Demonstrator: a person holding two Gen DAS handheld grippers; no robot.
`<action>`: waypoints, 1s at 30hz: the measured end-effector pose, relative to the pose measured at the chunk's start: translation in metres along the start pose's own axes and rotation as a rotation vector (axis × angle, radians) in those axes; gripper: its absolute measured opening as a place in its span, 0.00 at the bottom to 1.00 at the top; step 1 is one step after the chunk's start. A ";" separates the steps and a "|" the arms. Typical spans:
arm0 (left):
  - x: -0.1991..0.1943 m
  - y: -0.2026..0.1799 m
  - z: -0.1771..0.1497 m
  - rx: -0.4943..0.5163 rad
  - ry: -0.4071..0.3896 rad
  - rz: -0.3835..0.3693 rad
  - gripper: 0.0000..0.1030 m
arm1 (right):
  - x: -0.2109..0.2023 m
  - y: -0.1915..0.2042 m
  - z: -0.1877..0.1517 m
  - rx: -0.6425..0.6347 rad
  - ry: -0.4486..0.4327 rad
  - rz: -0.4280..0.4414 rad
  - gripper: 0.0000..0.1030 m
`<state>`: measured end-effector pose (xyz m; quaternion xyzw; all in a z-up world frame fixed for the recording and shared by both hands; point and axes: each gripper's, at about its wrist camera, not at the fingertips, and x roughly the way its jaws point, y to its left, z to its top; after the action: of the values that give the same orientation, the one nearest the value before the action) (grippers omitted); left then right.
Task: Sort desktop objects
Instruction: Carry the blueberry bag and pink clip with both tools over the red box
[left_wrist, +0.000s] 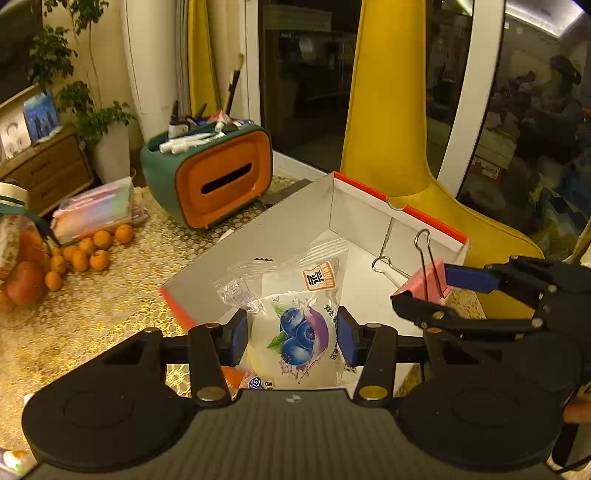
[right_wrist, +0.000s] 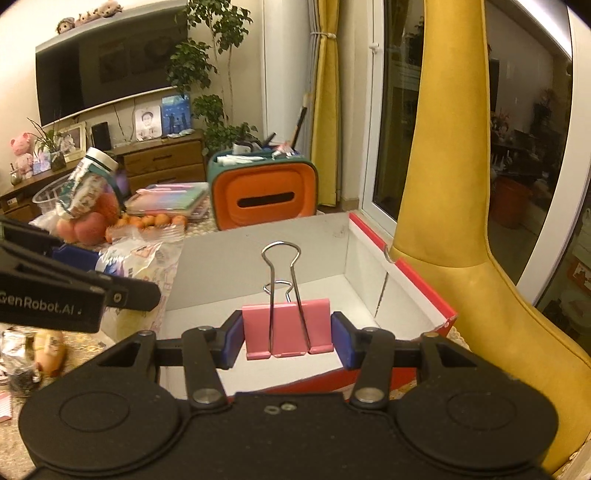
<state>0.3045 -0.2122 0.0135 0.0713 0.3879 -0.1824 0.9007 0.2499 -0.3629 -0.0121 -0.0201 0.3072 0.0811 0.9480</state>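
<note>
Left wrist view: blue pads of the left hand-held gripper clamp a clear snack packet w/ blueberry print, held over the near corner of the white cardboard box, which has red-edged rims. At right, the right hand-held gripper holds a pink binder clip above the box's right wall. Desk wears a gold honeycomb-pattern cloth. Far left: small oranges, a stack of pastel packs. Behind the box: green-and-orange tissue holder w/ tubes and brushes on top. Yellow chair stands at the far right, dark windows behind it.

Right wrist view: pads of the right hand-held gripper are clamped on the binder clip, wire handles upright, over the box's near edge; box interior bare white. Left hand-held gripper enters from left w/ the packet. Room beyond: wall TV, wooden cabinet, leafy plant, yellow curtain, chair at right.
</note>
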 end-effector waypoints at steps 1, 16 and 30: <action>0.006 -0.001 0.003 0.001 0.005 0.001 0.46 | 0.005 -0.002 0.000 -0.005 0.007 -0.005 0.47; 0.097 -0.002 0.025 0.038 0.107 0.045 0.46 | 0.075 -0.015 0.001 -0.085 0.126 0.013 0.47; 0.148 0.000 0.018 0.045 0.255 0.026 0.46 | 0.113 -0.011 0.000 -0.199 0.285 0.021 0.47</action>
<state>0.4100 -0.2574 -0.0814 0.1189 0.4940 -0.1687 0.8446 0.3417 -0.3577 -0.0788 -0.1218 0.4292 0.1175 0.8872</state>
